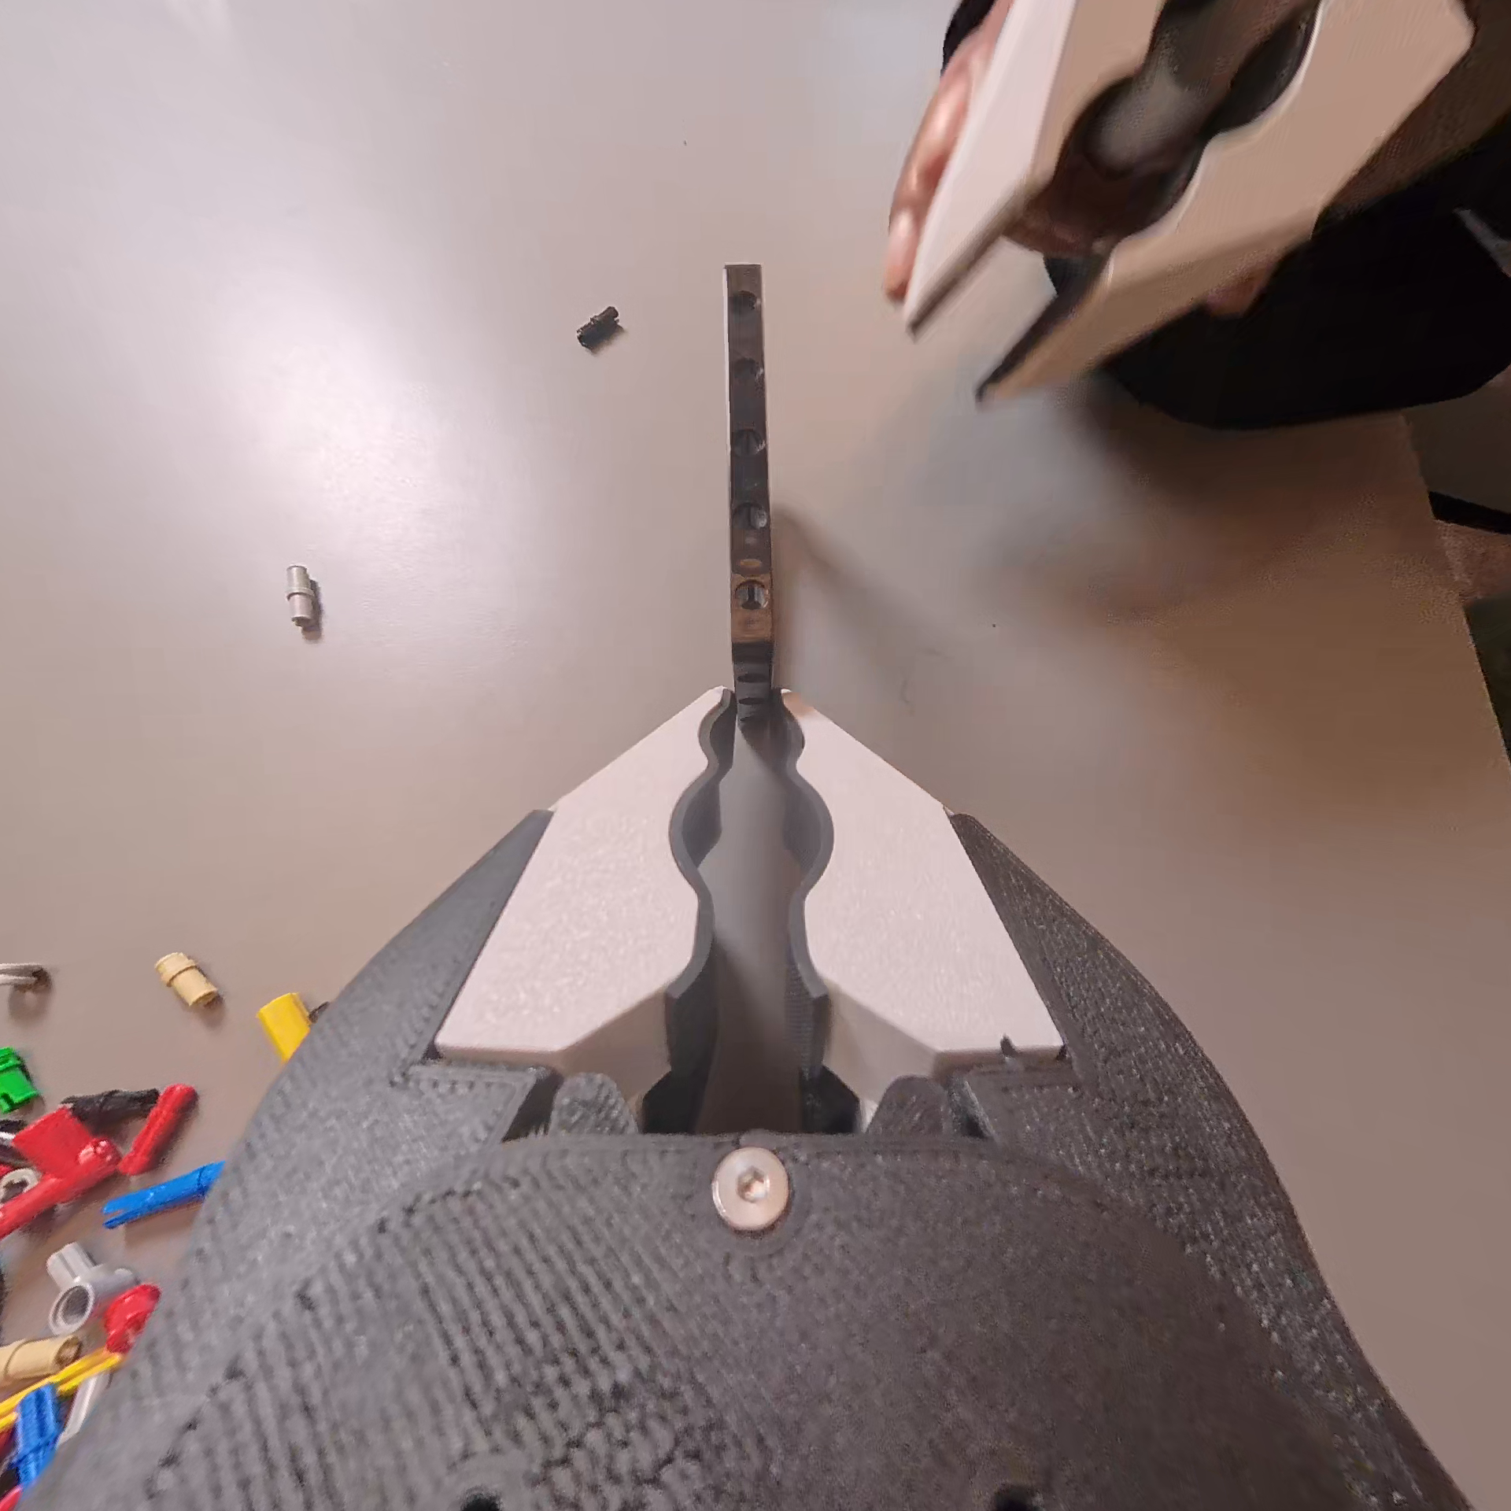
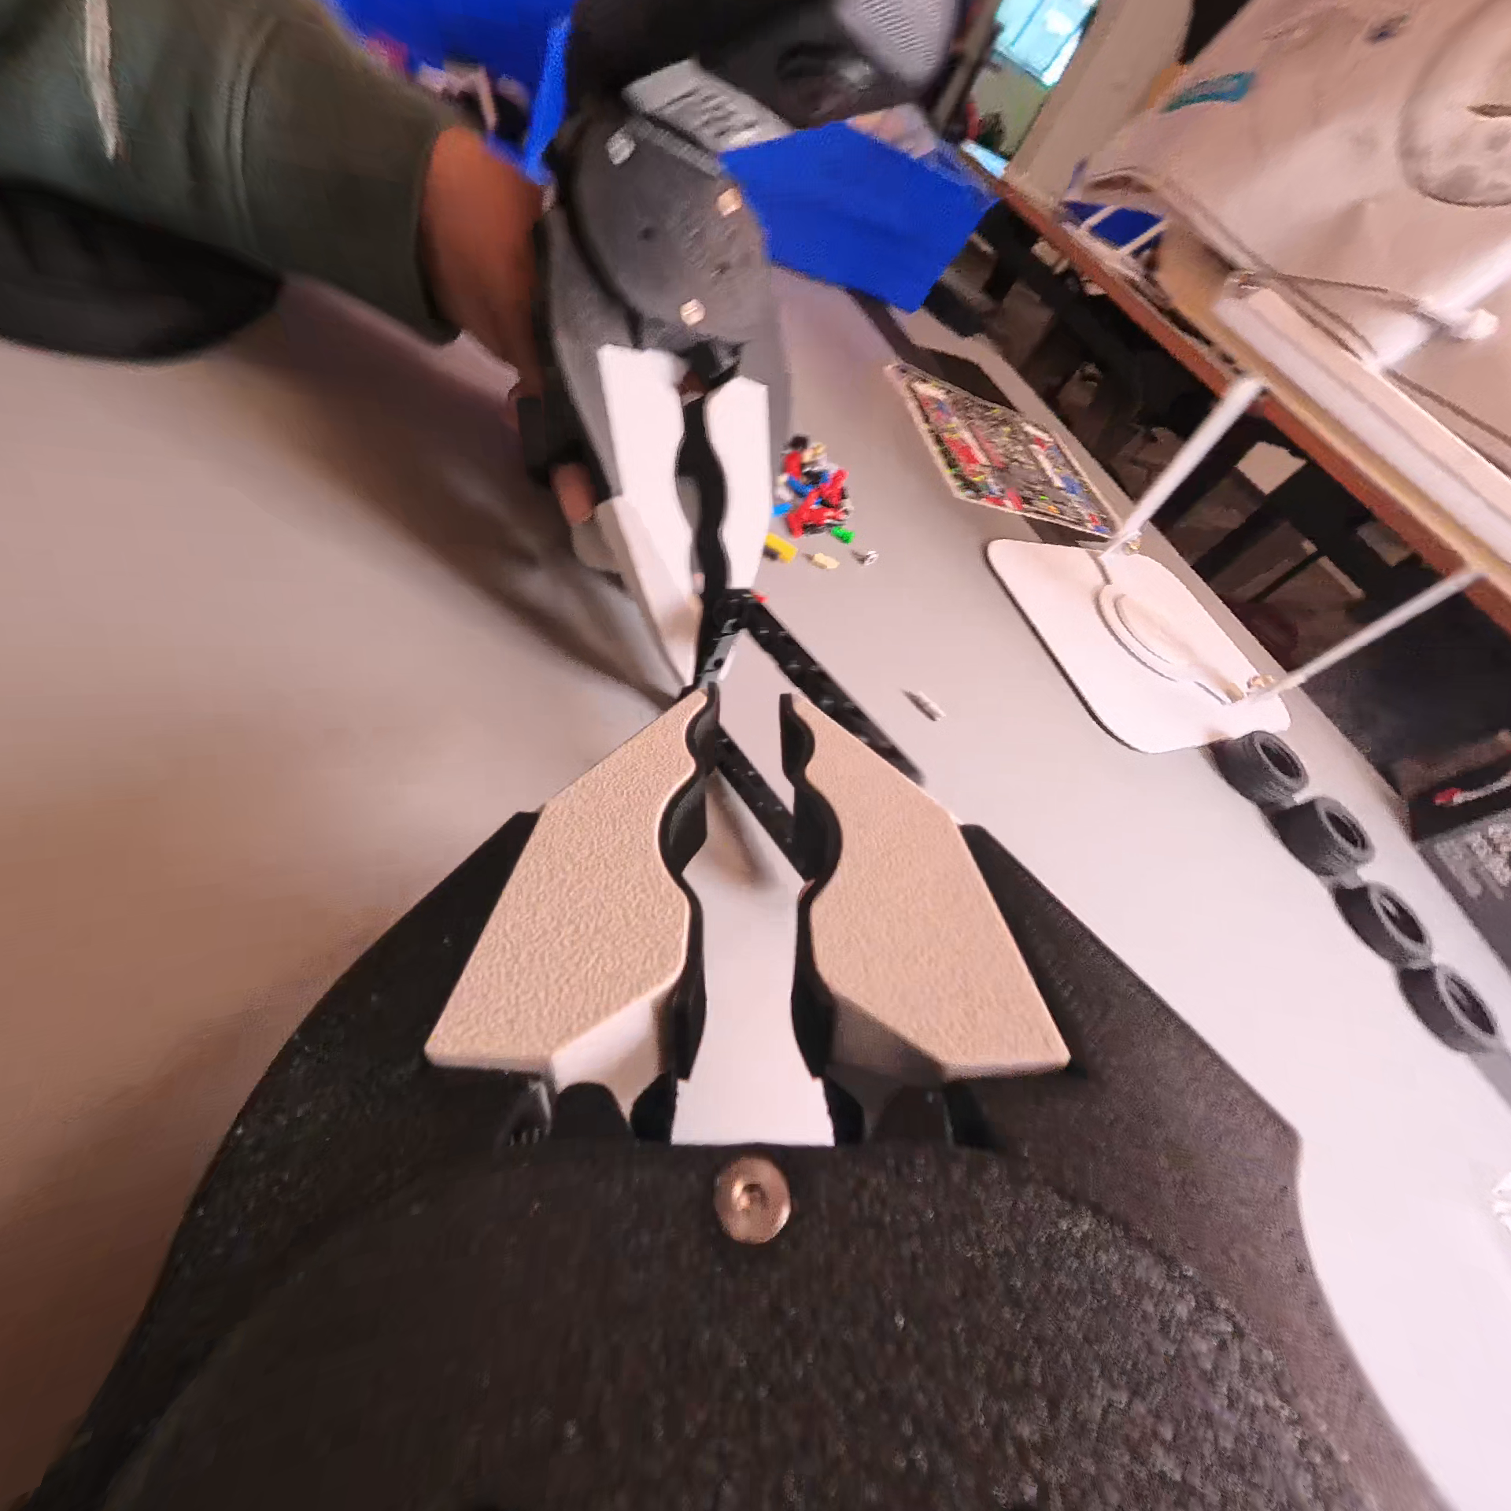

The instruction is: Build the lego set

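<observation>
My left gripper [image 1: 754, 703] is shut on the near end of a long black holed beam [image 1: 748, 458] that sticks straight out ahead, above the grey table. My right gripper [image 2: 746, 701] is open with a narrow gap and holds nothing. It shows blurred at the top right of the left wrist view [image 1: 1006, 351], off to the right of the beam's far end. In the right wrist view the left gripper [image 2: 703, 593] holds the black beam [image 2: 715, 646]. A second black holed strip [image 2: 818, 687] runs from there toward my right fingers; I cannot tell whether it is joined.
A pile of loose coloured pieces [image 1: 82, 1145] lies at the lower left, with a black pin [image 1: 598, 327], a grey pin [image 1: 301, 595] and a tan pin [image 1: 186, 978] apart from it. Several black tyres [image 2: 1349, 867], a white stand base [image 2: 1136, 646], a printed sheet [image 2: 1006, 458] and a blue bin [image 2: 850, 212] are on the right. Tip to tip, the grippers are about 8 cm apart. My left tips are roughly 12 cm from the grey pin [image 1: 301, 595]. The right camera catches it too, in the right wrist view [image 2: 927, 708].
</observation>
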